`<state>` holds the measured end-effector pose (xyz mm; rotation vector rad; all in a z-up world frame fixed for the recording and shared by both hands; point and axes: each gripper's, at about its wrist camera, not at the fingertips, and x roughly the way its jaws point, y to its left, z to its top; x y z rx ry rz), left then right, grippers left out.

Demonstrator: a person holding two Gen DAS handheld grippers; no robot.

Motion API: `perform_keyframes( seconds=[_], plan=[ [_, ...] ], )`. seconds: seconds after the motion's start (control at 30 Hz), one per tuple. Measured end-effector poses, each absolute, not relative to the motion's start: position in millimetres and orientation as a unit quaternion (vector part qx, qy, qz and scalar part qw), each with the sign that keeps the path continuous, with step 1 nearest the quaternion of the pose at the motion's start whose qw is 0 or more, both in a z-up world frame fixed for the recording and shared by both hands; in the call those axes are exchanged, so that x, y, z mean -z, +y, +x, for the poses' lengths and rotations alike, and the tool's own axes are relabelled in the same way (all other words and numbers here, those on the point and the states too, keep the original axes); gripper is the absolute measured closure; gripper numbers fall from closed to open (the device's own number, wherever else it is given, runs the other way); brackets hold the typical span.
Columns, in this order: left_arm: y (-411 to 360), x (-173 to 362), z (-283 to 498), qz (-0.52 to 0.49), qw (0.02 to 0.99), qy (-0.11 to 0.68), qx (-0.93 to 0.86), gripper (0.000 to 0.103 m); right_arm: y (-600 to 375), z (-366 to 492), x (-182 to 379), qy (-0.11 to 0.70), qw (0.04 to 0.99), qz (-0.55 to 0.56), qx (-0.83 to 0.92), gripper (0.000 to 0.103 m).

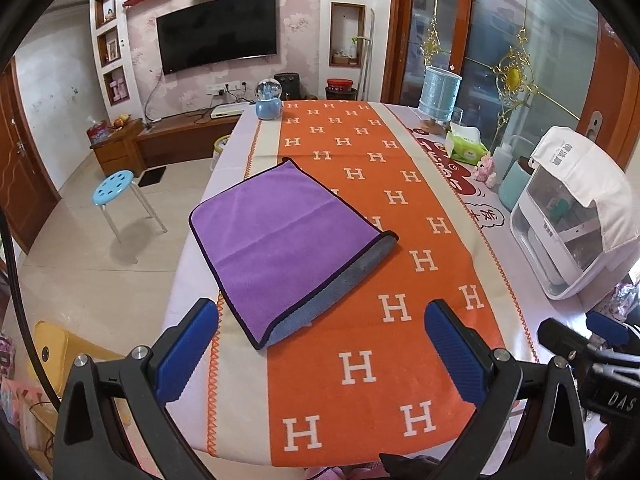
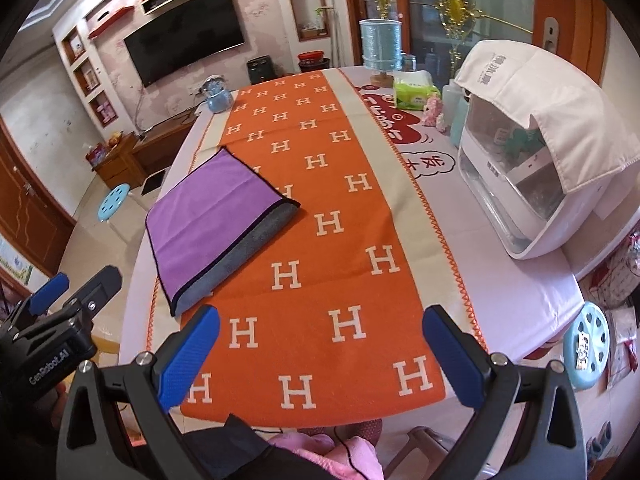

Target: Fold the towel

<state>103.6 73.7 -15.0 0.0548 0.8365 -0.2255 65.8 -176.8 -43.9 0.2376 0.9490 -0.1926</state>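
A purple towel [image 1: 276, 240] with a dark edge lies folded on the left side of the orange H-patterned runner [image 1: 380, 208]. Its grey underside [image 1: 344, 284] shows along the near right edge. It also shows in the right wrist view [image 2: 212, 216]. My left gripper [image 1: 320, 320] is open and empty, held above the table just in front of the towel's near corner. My right gripper [image 2: 320, 324] is open and empty, over the runner to the right of the towel. The left gripper's body [image 2: 60, 320] shows at the left of the right wrist view.
A white appliance [image 2: 520, 152] with a cloth cover stands at the table's right. A tissue pack [image 2: 414, 94], a blue cylinder [image 2: 380, 44] and a snow globe [image 1: 269, 100] sit at the far end. Blue stools [image 1: 114, 188] [image 2: 586, 340] stand beside the table.
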Motion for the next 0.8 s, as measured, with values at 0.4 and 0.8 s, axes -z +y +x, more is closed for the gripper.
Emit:
perform_keyframes(
  seconds=[0.4, 0.8],
  plan=[
    [97.4, 52.2, 134.5, 0.005, 0.882, 0.463, 0.092, 0.001, -176.7, 90.3, 47.6, 0.450, 0.886, 0.075, 0.084, 0.002],
    [99.0, 76.4, 157.7, -0.051, 0.870, 0.490, 0.012, 0.001, -181.1, 157.0, 59.2, 0.439, 0.896, -0.050, -0.037, 0.002]
  ],
)
